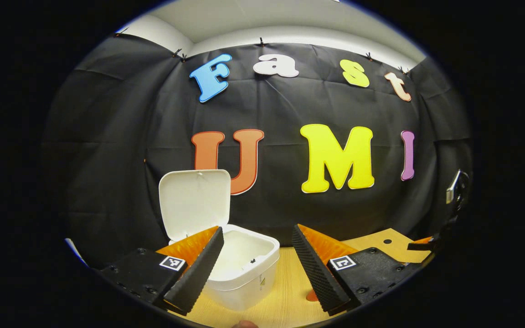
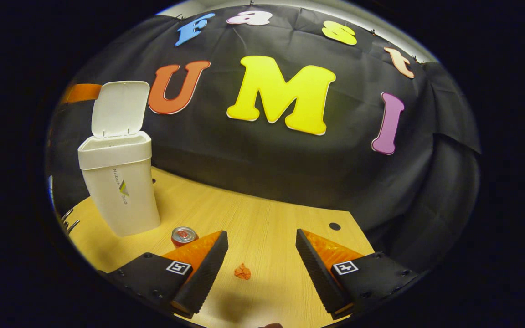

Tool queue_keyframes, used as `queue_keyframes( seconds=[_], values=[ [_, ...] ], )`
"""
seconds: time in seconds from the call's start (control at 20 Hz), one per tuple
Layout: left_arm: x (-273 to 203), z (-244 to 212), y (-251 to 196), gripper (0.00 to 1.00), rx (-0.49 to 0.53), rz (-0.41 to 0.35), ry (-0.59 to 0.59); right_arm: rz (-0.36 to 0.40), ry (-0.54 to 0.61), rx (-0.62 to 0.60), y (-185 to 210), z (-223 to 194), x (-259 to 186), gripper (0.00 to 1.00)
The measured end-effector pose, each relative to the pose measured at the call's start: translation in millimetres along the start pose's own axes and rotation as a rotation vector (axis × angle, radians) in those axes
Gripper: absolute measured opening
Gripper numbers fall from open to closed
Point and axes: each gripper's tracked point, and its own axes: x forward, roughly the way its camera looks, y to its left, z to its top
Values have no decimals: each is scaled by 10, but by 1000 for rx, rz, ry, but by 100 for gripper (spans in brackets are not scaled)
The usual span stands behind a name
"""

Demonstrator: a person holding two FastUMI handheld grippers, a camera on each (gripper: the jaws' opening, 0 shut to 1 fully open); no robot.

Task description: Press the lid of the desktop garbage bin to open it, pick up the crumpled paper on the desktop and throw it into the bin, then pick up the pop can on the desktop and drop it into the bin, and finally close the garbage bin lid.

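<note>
Your left gripper (image 1: 258,262) is held above the table with its fingers spread wide and nothing between them. In the left gripper view, the bin (image 1: 244,269) sits just beyond and below its left finger, which covers part of the near rim. The lid (image 1: 195,202) stands upright at the bin's far side, so the bin is open and you can see into its white inside. At the far right of that view a bit of your other gripper shows at the table's right end.

Your right gripper (image 2: 260,259) is also spread wide and empty, hovering over the table (image 2: 253,218). In the right gripper view, the paper (image 2: 242,271) lies on the wood between the two fingers, nearer the left one and touching neither. It is small and orange. The can (image 2: 183,236) stands upright just to the left of the left finger, which hides part of it. The bin (image 2: 121,191) stands farther off to the left, close to the can but not touching it, and its lid (image 2: 120,108) is raised against the wall. A small dark hole (image 2: 334,226) marks the table near its far right corner.
</note>
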Motion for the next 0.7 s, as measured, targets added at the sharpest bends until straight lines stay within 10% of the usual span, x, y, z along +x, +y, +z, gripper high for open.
queue_keyframes(
  seconds=[0.7],
  values=[
    [-118,-20,62,99,-55,9,10,114,619,245,257,-1293,697,98]
  ],
)
